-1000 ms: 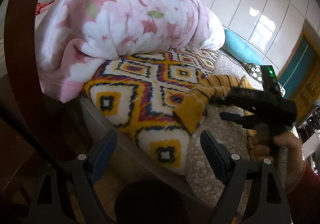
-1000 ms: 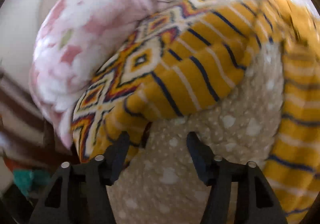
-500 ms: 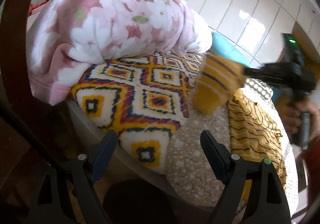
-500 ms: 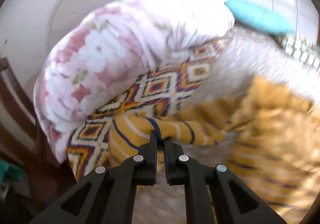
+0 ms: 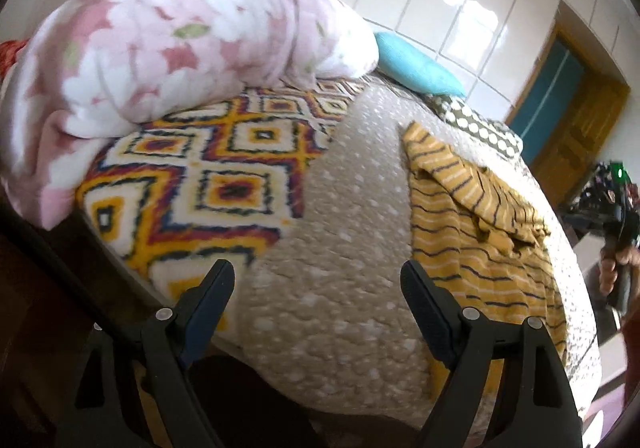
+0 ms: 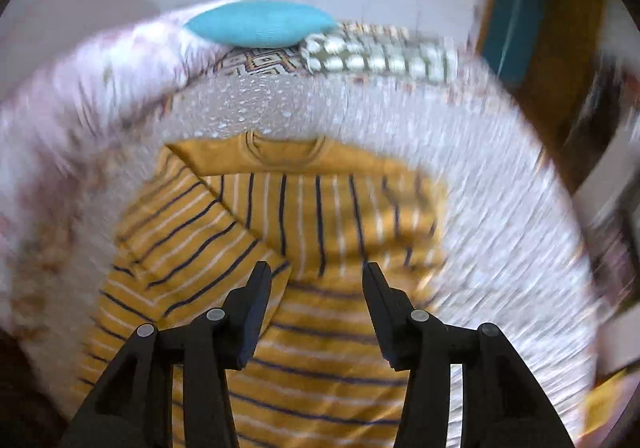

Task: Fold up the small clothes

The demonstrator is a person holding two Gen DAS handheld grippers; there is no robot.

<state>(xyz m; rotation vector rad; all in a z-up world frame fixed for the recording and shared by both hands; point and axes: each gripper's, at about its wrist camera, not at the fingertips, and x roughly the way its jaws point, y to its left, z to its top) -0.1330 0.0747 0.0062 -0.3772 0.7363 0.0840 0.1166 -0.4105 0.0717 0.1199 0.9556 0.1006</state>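
Note:
A small mustard-yellow shirt with navy and white stripes (image 5: 472, 224) lies on the beige dotted bedspread (image 5: 352, 232). In the right wrist view the shirt (image 6: 304, 215) lies with its collar at the far end and its left sleeve folded diagonally over the body. My right gripper (image 6: 316, 280) is open and empty, just above the shirt's middle. It also shows in the left wrist view (image 5: 616, 215), held off the bed's right edge. My left gripper (image 5: 318, 280) is open and empty at the bed's near edge, left of the shirt.
A pink floral quilt (image 5: 168, 47) is heaped on a diamond-patterned blanket (image 5: 208, 175) at the left. A turquoise pillow (image 5: 416, 67) and a dotted pillow (image 5: 476, 123) lie at the far end. A wooden door (image 5: 576, 135) stands at the right.
My right gripper carried the sleeve across, laid it on the shirt's body, opened and pulled back to the right. My left gripper shifted right along the bed edge.

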